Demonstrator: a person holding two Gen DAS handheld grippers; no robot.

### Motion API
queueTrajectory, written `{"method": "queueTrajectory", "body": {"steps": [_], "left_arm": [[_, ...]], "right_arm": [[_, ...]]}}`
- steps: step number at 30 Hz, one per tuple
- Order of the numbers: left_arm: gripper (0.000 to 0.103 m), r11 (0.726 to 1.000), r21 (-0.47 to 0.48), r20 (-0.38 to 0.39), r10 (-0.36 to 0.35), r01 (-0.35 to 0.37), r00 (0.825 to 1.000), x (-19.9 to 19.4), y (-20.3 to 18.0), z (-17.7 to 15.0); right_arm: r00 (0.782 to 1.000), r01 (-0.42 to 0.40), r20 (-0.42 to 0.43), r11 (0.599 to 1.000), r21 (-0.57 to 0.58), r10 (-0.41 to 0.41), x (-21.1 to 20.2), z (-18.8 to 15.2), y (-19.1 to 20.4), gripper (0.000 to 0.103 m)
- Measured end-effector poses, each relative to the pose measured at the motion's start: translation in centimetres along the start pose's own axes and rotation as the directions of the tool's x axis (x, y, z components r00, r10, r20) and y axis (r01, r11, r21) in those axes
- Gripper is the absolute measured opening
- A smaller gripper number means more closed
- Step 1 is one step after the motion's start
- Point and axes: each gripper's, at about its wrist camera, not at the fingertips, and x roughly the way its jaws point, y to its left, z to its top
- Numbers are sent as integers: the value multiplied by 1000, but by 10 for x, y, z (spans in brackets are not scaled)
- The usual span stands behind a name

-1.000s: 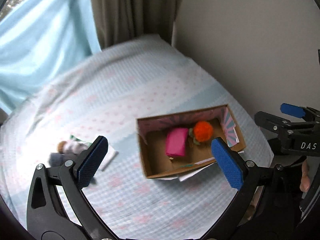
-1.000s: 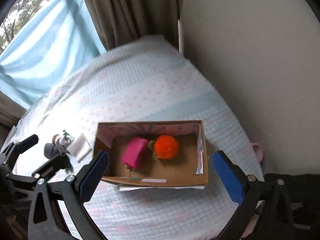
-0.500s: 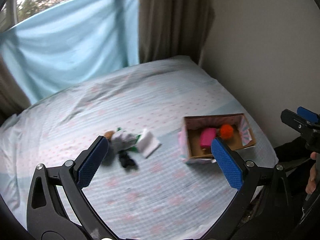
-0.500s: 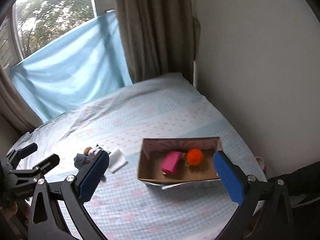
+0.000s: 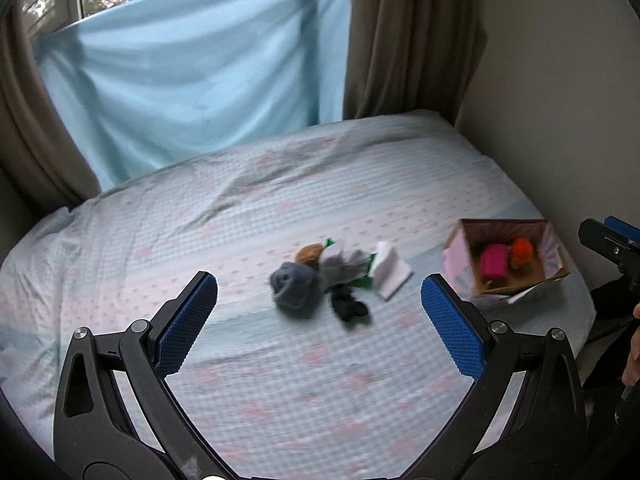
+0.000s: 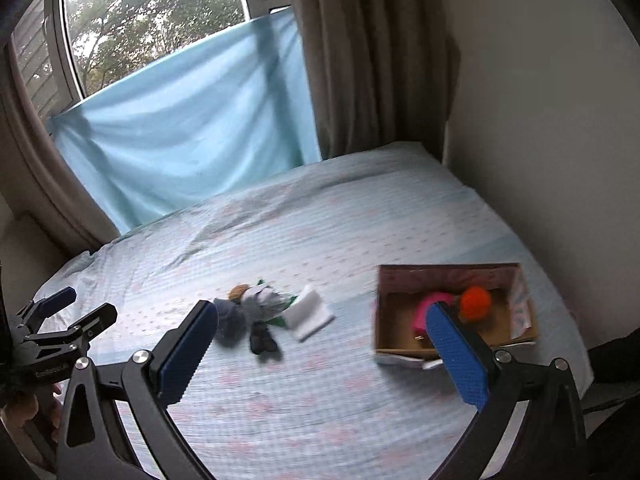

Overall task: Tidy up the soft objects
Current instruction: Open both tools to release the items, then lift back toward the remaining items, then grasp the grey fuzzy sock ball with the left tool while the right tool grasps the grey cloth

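A cardboard box (image 5: 554, 266) (image 6: 404, 348) sits on the bed at the right. It holds a pink soft block (image 5: 493, 262) (image 6: 430, 304) and an orange pompom (image 5: 521, 251) (image 6: 475, 303). A small pile lies mid-bed: a blue-grey ball (image 5: 294, 285) (image 6: 230, 322), a grey piece (image 5: 344, 266) (image 6: 262, 302), a brown ball (image 5: 309, 253) (image 6: 238, 291), a black piece (image 5: 348, 306) (image 6: 262, 340) and a white folded cloth (image 5: 390, 274) (image 6: 310, 314). My left gripper (image 5: 318, 322) is open and empty, above the bed short of the pile. My right gripper (image 6: 322, 346) is open and empty.
The bed (image 5: 280, 380) has a light blue checked sheet with pink marks. A wall (image 6: 540, 120) runs along its right side. A blue cloth (image 5: 192, 80) and brown curtains (image 5: 408, 36) hang behind, under a window (image 6: 152, 20).
Both grippers have pulled back and up from the box. The left view has swung left, so the pile now sits between its fingers. Both stay open.
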Motion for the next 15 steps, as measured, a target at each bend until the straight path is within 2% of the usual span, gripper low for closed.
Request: {"method": "queueTrajectory", "body": {"steps": [7,15], "left_arm": [[102,1000,7,-55,-11,12,998,64,48,-22],[102,998,-37,-131,-53,48,990,144,69,-41]], "right_arm": [[1000,-26,-9,999,-24,26,66,-14,49,103],[998,-44,-47,996,-73,40,146,-21,77,103]]}}
